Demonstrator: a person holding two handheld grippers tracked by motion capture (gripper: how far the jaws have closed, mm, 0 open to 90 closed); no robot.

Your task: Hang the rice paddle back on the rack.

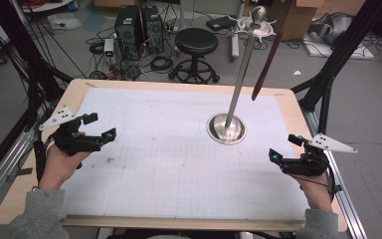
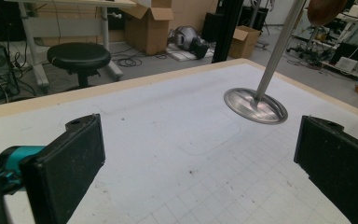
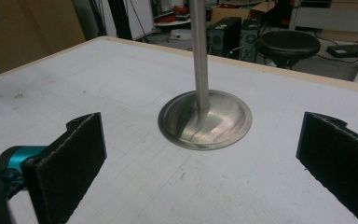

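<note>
A metal stand (image 1: 226, 128), formed of a round dished base and a slanted pole, is set on the white gridded mat (image 1: 169, 164) right of centre; the dish is seen bare around the pole's foot. A brown banana (image 1: 266, 64) is hung from the hook at the pole's top, clear of the mat. No legible writing is seen. The left gripper (image 1: 101, 126) is held low at the mat's left edge, jaws wide apart and gripping nothing, pointed towards the stand (image 2: 255, 105). The right gripper (image 1: 285, 148) is held at the right edge, jaws likewise apart, with the stand (image 3: 205, 119) framed between them, well apart from both.
</note>
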